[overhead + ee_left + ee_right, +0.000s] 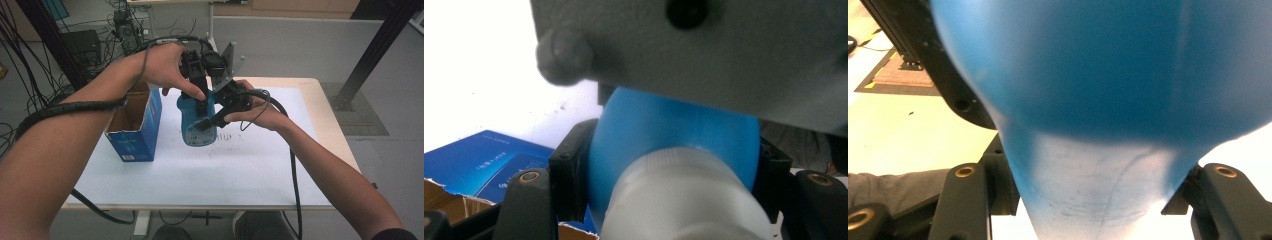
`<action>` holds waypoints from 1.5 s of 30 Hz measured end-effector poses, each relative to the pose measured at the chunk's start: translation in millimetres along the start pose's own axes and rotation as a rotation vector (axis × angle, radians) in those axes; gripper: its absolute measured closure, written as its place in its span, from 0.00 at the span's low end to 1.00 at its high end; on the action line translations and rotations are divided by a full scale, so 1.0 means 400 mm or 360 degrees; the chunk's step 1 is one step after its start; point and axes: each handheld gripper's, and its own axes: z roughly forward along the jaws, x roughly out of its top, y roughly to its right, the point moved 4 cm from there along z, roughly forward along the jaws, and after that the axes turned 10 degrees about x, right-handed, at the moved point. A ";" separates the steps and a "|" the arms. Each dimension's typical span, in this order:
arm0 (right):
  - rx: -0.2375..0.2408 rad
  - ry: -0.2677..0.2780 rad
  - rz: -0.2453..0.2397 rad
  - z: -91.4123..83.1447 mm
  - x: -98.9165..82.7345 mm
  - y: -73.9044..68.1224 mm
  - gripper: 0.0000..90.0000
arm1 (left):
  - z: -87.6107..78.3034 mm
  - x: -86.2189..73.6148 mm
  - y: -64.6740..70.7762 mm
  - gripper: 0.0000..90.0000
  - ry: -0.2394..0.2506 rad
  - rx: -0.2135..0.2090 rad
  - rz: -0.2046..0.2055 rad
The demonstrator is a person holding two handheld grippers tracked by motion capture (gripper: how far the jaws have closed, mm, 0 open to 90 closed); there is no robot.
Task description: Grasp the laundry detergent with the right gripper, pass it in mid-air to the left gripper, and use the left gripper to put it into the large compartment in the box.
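The open box, blue-printed cardboard, stood at the left of the counter on its white sheet, flaps up and mouth clear, probably placed there as the source or destination of the bottle. Just right of it, the blue bottle was held upright near the middle of the counter; whether its base rested on the sheet or hung just above could not be told from the high view. The left tool came down from above, jaws clenched on the bottle's upper part: in the left gripper view the black pads pressed either side of the blue shoulder, with the whitish cap nearest the camera. That grip looked meant to steady or turn the top end. The right tool approached from the right side, lower and nearly level, likewise closed on the bottle; in the right gripper view its jaws bracketed a narrowing, scuffed pale section below the broad blue body. Judgement: two opposed grips on one bottle suggested one end being braced while the other was twisted, i.e. cap work, or a handover between hands. The grey plate of one tool stood above the bottle, blocking much of the left gripper view. Risk noted: the smooth, rounded plastic could slip in the pads if torque was applied.
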 end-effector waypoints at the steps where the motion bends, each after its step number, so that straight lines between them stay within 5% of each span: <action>1: 0.0000 0.0000 -0.0003 0.001 0.000 0.000 0.46 | 0.001 0.000 0.001 0.40 0.0003 0.0004 -0.0002; 11: 0.0020 -0.0013 0.0029 0.002 -0.002 -0.005 0.44 | 0.003 0.003 0.003 0.40 -0.0009 -0.0010 -0.0007; 17: 0.0041 -0.0003 0.0004 0.004 -0.006 -0.003 0.37 | 0.003 0.006 0.002 0.40 -0.0003 -0.0013 -0.0012; 25: 0.0049 -0.0058 0.0097 -0.013 -0.049 -0.004 0.20 | 0.004 0.000 -0.011 0.40 0.0003 -0.0001 -0.0059; 41: -0.0194 -0.0129 0.0239 -0.110 -0.148 0.006 0.10 | -0.013 -0.037 -0.040 0.39 -0.0026 0.0030 -0.0208; 45: -0.0253 -0.0209 0.0270 -0.136 -0.177 0.005 0.09 | -0.026 -0.050 -0.052 0.39 -0.0018 0.0053 -0.0265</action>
